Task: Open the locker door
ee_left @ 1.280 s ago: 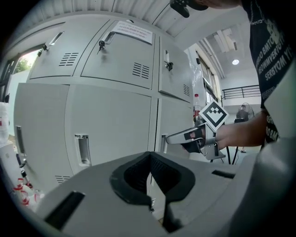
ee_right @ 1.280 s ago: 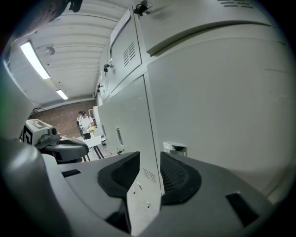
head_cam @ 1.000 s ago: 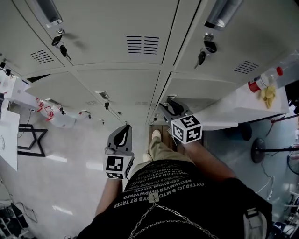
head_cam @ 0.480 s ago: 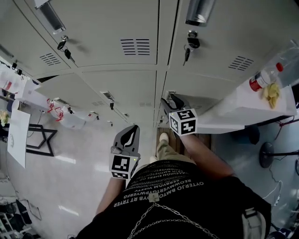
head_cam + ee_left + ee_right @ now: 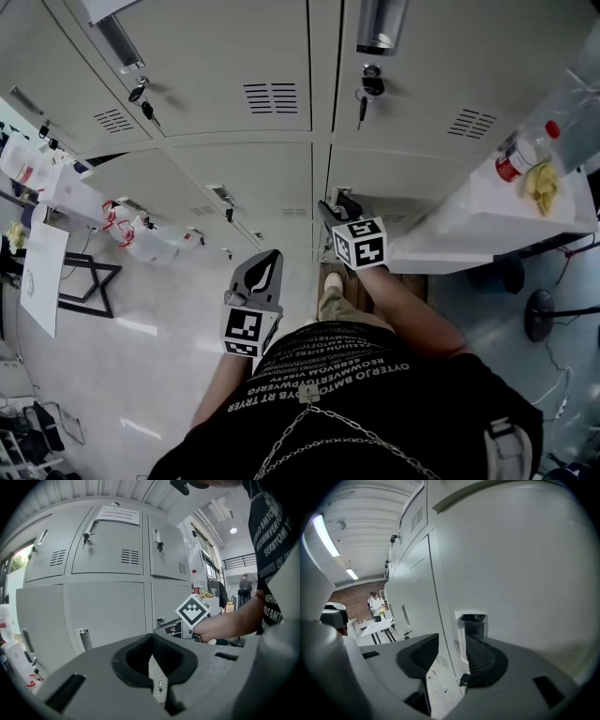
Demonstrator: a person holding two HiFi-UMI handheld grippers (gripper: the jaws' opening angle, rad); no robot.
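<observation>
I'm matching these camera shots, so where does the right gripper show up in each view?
Head view: right gripper at centre, at the lower locker door.
Left gripper view: right of centre, marker cube facing the camera.
Right gripper view: its fingers fill the bottom, closing with the chrome handle between them.
Shared landmark: vent slots on the upper door above.

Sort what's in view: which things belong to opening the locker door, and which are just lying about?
For the job:
- locker door
- its handle
- right gripper, fingers closing with the handle between them, not pinched yet

Lying about or idle:
- left gripper, shut and empty
- keys hanging higher up
- bottle on the white table
- bags at the left
</observation>
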